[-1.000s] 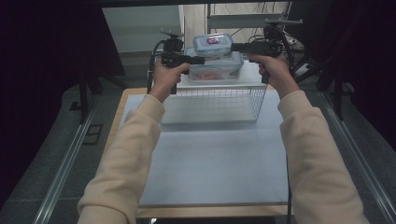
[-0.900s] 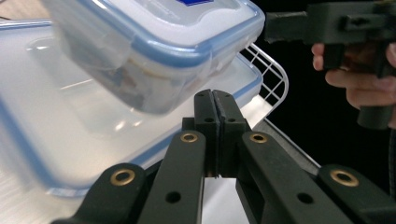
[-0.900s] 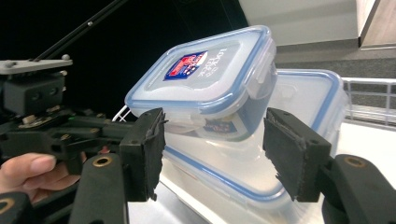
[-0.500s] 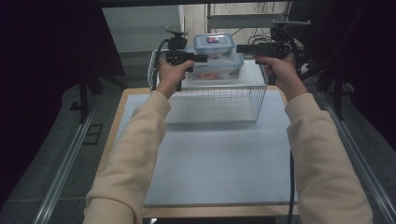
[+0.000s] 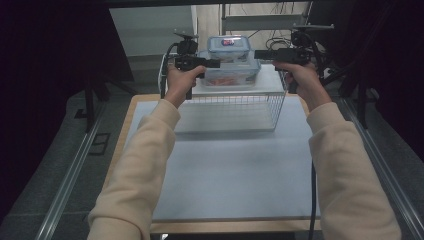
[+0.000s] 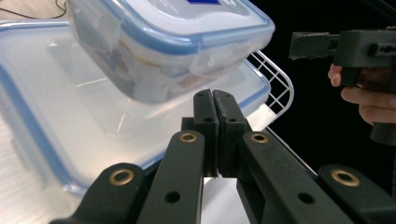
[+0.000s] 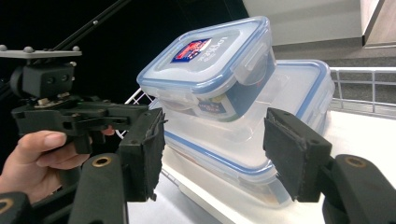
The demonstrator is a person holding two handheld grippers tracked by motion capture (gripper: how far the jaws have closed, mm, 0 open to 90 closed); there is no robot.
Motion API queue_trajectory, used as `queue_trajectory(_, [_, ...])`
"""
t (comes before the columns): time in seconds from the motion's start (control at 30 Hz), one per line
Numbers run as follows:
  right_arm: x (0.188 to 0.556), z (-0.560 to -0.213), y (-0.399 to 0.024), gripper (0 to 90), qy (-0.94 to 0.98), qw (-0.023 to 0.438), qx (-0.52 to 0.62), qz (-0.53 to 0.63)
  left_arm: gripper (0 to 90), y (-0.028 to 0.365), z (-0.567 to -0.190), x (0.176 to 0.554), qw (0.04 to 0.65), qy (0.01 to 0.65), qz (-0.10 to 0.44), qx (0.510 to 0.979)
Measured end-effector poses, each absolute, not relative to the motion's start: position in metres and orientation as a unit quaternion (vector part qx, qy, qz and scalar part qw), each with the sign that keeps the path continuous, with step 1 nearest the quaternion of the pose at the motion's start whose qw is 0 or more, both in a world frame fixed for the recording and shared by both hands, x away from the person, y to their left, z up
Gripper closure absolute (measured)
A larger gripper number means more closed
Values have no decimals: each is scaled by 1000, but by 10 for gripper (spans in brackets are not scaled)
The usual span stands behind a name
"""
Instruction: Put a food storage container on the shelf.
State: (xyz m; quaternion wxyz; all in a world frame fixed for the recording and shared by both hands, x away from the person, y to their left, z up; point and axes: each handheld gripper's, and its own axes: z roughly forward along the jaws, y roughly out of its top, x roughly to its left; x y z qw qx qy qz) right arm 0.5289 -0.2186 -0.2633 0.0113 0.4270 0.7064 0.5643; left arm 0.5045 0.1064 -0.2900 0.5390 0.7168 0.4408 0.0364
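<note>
The pale grey worktop (image 5: 235,170) lies bare from its near edge up to the white wire basket (image 5: 231,106) at its far edge, leaving open room. A large clear blue-rimmed plastic box (image 5: 231,75) sits atop the basket, carrying a small clear blue-rimmed plastic box (image 5: 228,48). The left claw (image 6: 215,105), clenched on nothing, and the right claw (image 7: 212,154), released and apart from the boxes, flank this stack.

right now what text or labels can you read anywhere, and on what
Small box lid: a red and blue label with white lettering, too blurred to read.
Small box side: a blue sticker, print too small to read.
Large box, basket and both grippers: no text to be seen.
</note>
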Motion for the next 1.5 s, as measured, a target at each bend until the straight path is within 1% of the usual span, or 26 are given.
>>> queue_trajectory(0.37, [522, -271, -217, 384, 707, 6, 422, 568, 899, 130, -294, 479, 553, 443, 39, 705])
queue_trajectory(0.73, [512, -281, -219, 380, 712, 2, 407, 573, 900, 142, -302, 461, 561, 446, 30, 697])
queue_trajectory(0.87, [503, -288, -223, 379, 710, 0, 408, 573, 900, 146, -305, 451, 567, 446, 26, 692])
queue_trajectory(0.97, [494, -294, -227, 378, 709, -6, 407, 576, 900, 149, -310, 442, 570, 445, 14, 691])
queue_trajectory(1.03, [488, -299, -231, 378, 711, -7, 406, 574, 900, 151, -313, 433, 567, 446, 20, 692])
queue_trajectory(1.23, [468, -309, -242, 378, 713, -11, 392, 581, 900, 162, -326, 408, 585, 439, 18, 682])
queue_trajectory(1.33, [458, -318, -247, 378, 711, -16, 387, 586, 899, 165, -335, 397, 597, 428, 10, 678])
queue_trajectory(1.5, [441, -344, -253, 378, 712, -25, 386, 587, 895, 167, -357, 377, 595, 423, 10, 683])
